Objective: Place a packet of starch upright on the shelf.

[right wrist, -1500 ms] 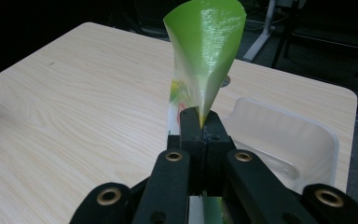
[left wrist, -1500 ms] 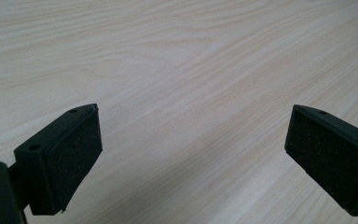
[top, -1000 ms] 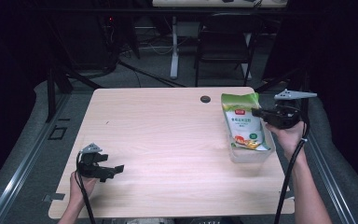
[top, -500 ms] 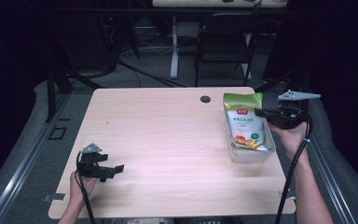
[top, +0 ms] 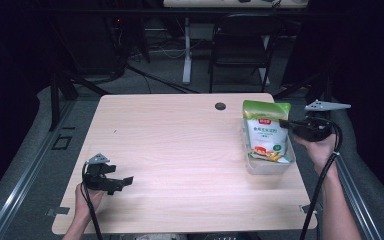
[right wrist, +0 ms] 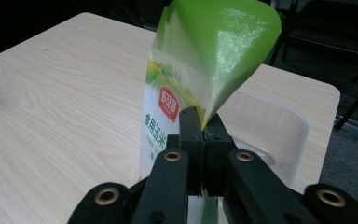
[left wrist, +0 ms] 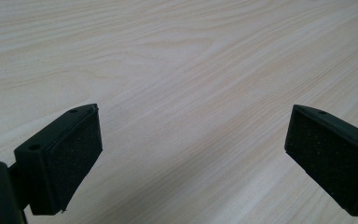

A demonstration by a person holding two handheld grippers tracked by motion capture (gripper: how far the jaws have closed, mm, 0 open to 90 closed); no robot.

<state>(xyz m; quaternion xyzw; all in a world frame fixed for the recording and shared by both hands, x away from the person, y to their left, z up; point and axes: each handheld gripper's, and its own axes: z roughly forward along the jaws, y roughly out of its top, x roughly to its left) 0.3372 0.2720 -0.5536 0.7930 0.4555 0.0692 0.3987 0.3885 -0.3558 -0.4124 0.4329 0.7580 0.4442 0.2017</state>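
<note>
A green and white pouch [top: 266,132] stands tilted in a clear plastic tub [top: 270,167] near the table's right edge. My right gripper [top: 286,124] reaches in from the right and is shut on the pouch's side edge. In the right gripper view the jaws [right wrist: 200,123] pinch the pouch [right wrist: 200,60] just below its green top, and the tub [right wrist: 279,121] lies behind it. My left gripper [top: 125,181] rests low at the table's front left, open. Bare wood shows between its pads [left wrist: 77,154].
The wooden table [top: 180,145] has a black cable hole [top: 220,106] near its far edge. A dark chair [top: 242,45] and desk legs stand beyond the table. Cables trail from both grippers toward the person.
My right gripper has shifted slightly to the right with the pouch's edge in it, and the pouch stands a little more upright. The left gripper has not moved.
</note>
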